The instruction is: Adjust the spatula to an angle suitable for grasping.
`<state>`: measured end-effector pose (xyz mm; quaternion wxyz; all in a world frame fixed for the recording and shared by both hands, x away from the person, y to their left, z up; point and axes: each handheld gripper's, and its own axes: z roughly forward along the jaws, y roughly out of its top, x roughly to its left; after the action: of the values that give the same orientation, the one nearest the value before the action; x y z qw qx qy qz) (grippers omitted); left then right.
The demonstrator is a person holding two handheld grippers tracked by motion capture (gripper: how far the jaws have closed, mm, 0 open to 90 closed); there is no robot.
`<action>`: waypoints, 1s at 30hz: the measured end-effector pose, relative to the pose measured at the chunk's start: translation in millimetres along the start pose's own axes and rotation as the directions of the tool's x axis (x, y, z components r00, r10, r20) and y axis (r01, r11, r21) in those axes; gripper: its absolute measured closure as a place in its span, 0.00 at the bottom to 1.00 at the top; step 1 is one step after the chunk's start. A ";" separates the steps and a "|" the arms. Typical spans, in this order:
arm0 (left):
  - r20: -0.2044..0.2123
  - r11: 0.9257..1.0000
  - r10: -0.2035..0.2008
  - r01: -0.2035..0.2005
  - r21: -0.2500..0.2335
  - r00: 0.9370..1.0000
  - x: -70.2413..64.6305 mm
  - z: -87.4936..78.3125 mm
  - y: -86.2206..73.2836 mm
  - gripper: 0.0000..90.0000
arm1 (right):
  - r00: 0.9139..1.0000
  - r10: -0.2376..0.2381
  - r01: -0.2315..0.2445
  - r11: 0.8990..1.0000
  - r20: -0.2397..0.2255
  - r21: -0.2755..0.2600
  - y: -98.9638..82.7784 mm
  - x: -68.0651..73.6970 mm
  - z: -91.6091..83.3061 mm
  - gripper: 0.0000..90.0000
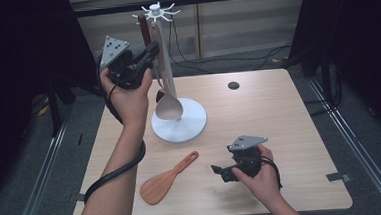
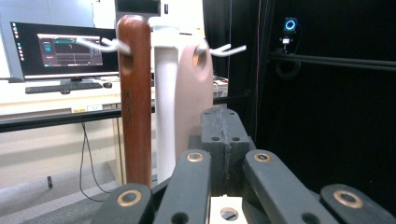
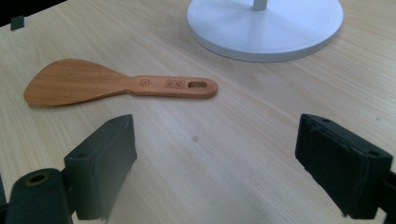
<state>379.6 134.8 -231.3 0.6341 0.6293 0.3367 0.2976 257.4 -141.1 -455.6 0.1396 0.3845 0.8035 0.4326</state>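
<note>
At upper left of the high view, the left hand-held gripper (image 1: 151,51) is raised beside the top of the white rack (image 1: 178,119), its jaws pressed together with nothing between them. In the left gripper view the closed jaws sit at lower centre, pointing at the rack post (image 2: 166,107). Two utensils hang from the rack's hooks: a dark handle (image 2: 134,102) left of the post and a pale spoon handle (image 2: 194,93) right of it. The closed jaws are near these handles; contact cannot be told. In the high view the spoon (image 1: 168,106) hangs with its bowl just above the rack's round base.

At lower right of the high view, the right hand-held gripper (image 1: 221,173) is held low over the tabletop (image 1: 279,112), jaws spread and empty. In the right gripper view the two pads stand well apart at lower left and lower right, bare wood between them.

The spatula (image 3: 116,86) lies flat on the tabletop, blade toward the left of that frame, handle with slot toward the right, apart from the rack base (image 3: 266,28) at the top. In the high view the spatula (image 1: 165,179) sits at lower centre, left of the right gripper and not touching it.
</note>
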 end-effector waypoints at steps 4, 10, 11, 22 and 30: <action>0.005 1.000 0.019 -0.019 -0.005 1.000 -2.5 3.2 11.5 1.00 | 1.000 0.000 0.000 1.000 -0.004 0.000 0.5 0.6 0.1 0.13; -0.003 1.000 0.026 -0.026 -0.013 1.000 -4.1 9.4 24.4 1.00 | 1.000 -0.004 0.004 1.000 -0.008 0.010 -0.7 1.9 2.5 0.13; -0.006 1.000 0.026 -0.026 -0.014 1.000 -3.6 10.3 25.5 1.00 | 1.000 -0.007 0.007 1.000 -0.010 0.007 -0.7 1.8 2.6 0.13; -0.035 1.000 0.027 -0.027 0.004 0.999 -2.3 14.4 31.1 1.00 | 1.000 -0.004 0.004 1.000 -0.007 0.000 0.3 1.0 1.0 0.13; -0.063 1.000 0.025 -0.024 0.011 0.998 7.0 10.0 31.8 1.00 | 1.000 -0.003 0.003 1.000 -0.010 0.003 -0.1 1.5 1.4 0.13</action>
<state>393.3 135.4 -200.1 0.6162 0.6268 0.3505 0.3234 257.1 -139.2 -456.4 0.1356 0.3816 0.8053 0.4330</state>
